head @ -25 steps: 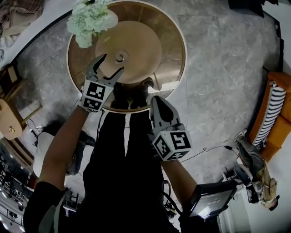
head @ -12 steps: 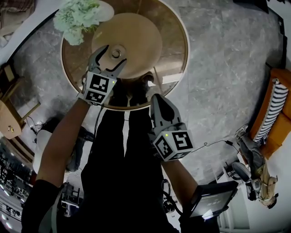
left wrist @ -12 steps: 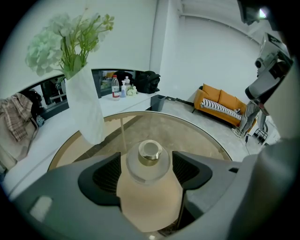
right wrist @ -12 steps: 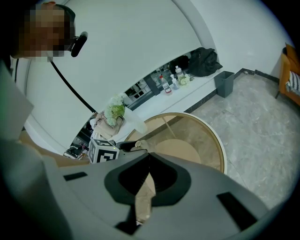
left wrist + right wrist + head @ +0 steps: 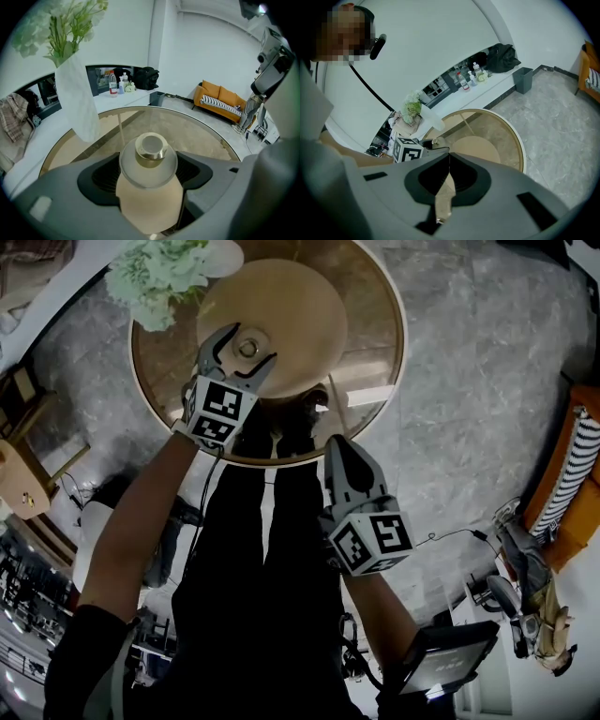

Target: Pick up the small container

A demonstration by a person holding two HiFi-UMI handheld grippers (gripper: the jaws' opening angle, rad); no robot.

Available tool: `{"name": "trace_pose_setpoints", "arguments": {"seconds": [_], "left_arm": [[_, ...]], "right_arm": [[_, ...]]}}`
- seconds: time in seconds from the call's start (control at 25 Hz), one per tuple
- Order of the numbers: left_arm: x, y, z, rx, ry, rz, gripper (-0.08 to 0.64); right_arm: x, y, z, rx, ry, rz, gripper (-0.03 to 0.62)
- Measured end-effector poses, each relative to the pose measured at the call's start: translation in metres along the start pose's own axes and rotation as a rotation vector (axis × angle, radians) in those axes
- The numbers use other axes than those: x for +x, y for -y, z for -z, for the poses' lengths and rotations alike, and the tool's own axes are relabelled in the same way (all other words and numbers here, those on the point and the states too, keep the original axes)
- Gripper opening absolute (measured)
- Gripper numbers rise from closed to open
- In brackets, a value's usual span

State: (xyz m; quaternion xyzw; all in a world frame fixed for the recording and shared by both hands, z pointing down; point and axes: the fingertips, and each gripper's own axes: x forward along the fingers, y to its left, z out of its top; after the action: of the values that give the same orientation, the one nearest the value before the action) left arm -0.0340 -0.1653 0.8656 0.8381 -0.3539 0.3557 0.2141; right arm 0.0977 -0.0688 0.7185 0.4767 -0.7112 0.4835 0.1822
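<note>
Your left gripper [image 5: 246,345] has its jaws spread wide, and the small container [image 5: 150,154] stands upright between them on the round glass table [image 5: 375,324]. A jaw sits close on each side of it, at 9 and 3 o'clock, though you cannot tell whether either one touches. The flower vase [image 5: 75,103] stands at 10 o'clock from the container, and your right gripper [image 5: 447,161] is closed on nothing, well apart at 5 o'clock.

Round glass desk [image 5: 375,343] bare to right and far side of small container [image 5: 247,349], free approach there, white vase of flowers [image 5: 159,277] stands near on far left, crowding that side, left claw [image 5: 247,345] jaws apart, flanking container, narrow gaps each side.
</note>
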Motion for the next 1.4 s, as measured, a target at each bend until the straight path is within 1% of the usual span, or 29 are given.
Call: {"name": "trace_pose_setpoints", "arguments": {"seconds": [0.12, 0.28, 0.48, 0.76, 1.12, 1.32, 1.4], "left_arm": [[0.005, -0.002, 0.002, 0.006, -0.006, 0.005, 0.337], [0.011, -0.003, 0.002, 0.014, -0.004, 0.009, 0.337], [0.014, -0.004, 0.002, 0.005, 0.003, 0.021, 0.337], [0.014, -0.002, 0.001, -0.002, 0.024, 0.033, 0.339], [0.018, 0.0, -0.001, 0.009, 0.018, 0.013, 0.341], [0.015, 0.0, -0.002, -0.028, 0.005, -0.004, 0.341], [0.011, 0.002, -0.005, -0.028, 0.005, -0.01, 0.341]], "right_arm": [[0.004, 0.001, 0.003, -0.005, -0.01, 0.004, 0.006], [0.007, 0.002, 0.006, -0.049, -0.031, 0.011, 0.008], [0.011, 0.005, 0.007, -0.026, -0.028, 0.016, 0.008], [0.007, 0.008, 0.009, -0.02, -0.032, 0.025, 0.006], [0.004, 0.008, 0.01, -0.029, -0.028, 0.014, 0.006], [-0.001, 0.01, 0.01, -0.02, -0.023, 0.014, 0.006], [-0.002, 0.012, 0.01, -0.019, -0.023, 0.016, 0.008]]}}
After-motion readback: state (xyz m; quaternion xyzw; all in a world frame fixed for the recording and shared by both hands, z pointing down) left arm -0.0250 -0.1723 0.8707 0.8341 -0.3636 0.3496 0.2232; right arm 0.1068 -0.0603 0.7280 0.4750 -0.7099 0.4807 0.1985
